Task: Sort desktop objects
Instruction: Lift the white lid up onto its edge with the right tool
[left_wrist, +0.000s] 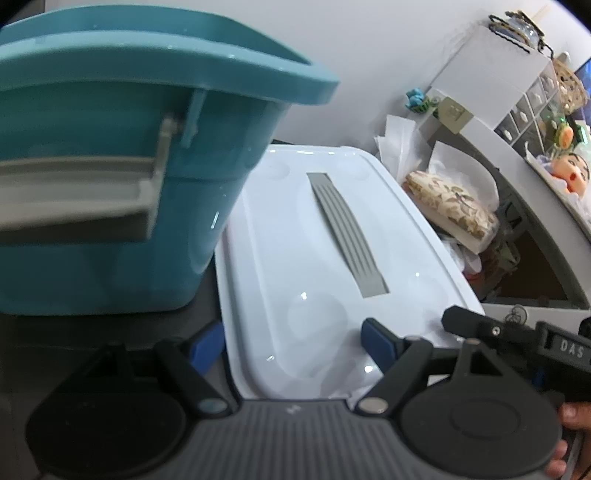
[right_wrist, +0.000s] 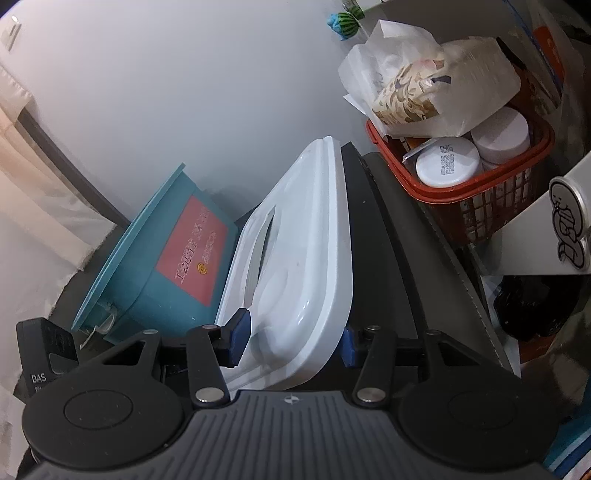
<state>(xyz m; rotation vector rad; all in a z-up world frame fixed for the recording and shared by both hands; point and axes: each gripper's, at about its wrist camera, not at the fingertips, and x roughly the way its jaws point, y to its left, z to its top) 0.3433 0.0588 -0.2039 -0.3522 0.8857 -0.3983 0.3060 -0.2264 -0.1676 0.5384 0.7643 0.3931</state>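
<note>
Left wrist view: left claw (left_wrist: 291, 345) level, fingers spread, straddling the near edge of the white lid (left_wrist: 314, 266); not clamped. Teal bin (left_wrist: 110, 177) touches the lid's left side. Right claw (left_wrist: 517, 338) enters from the right.

Right wrist view: right claw (right_wrist: 293, 341) rolled sideways, clenched on the white lid (right_wrist: 295, 258) rim. Lid lies on the desk (right_wrist: 388, 258), between teal bin (right_wrist: 166, 258) and red basket (right_wrist: 480, 192).

Bin (left_wrist: 110, 184) left of lid (left_wrist: 314, 277); basket (right_wrist: 461, 192) right.
</note>
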